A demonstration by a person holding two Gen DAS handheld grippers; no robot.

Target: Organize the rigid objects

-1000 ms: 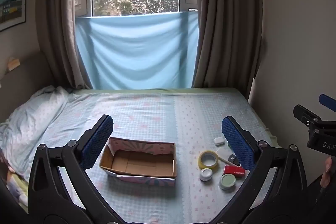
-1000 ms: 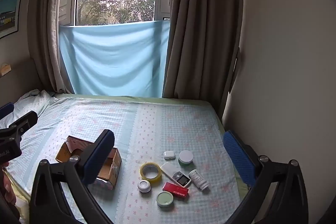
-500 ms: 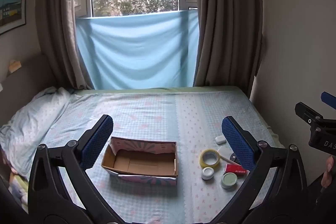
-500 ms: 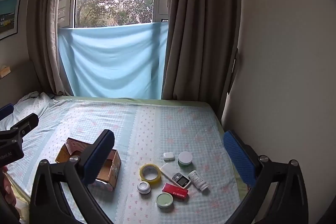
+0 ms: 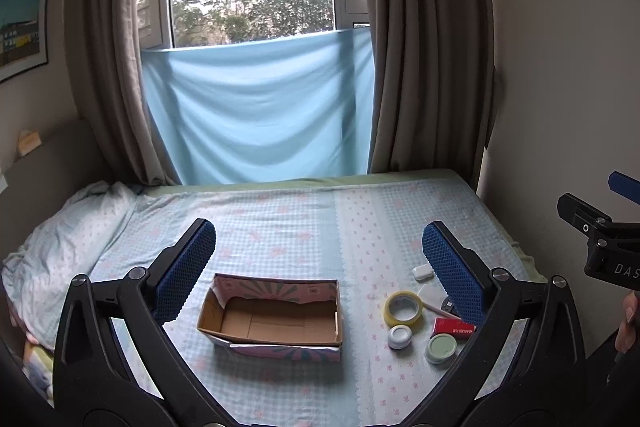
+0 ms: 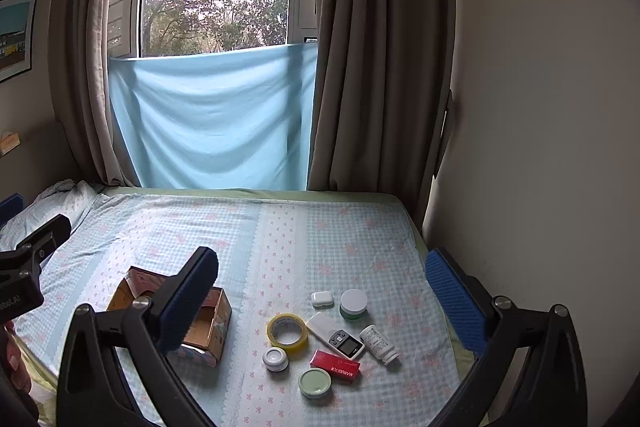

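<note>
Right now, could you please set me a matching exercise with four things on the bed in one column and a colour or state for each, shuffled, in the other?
Things:
1. tape roll
2. cardboard box
3. pill bottle
4. flat packet

Colours or states:
A. red
B. white, lying on its side
C. open on top, nothing inside
D. yellow, lying flat

Pairs: 1-D, 2-C, 3-B, 4-A
</note>
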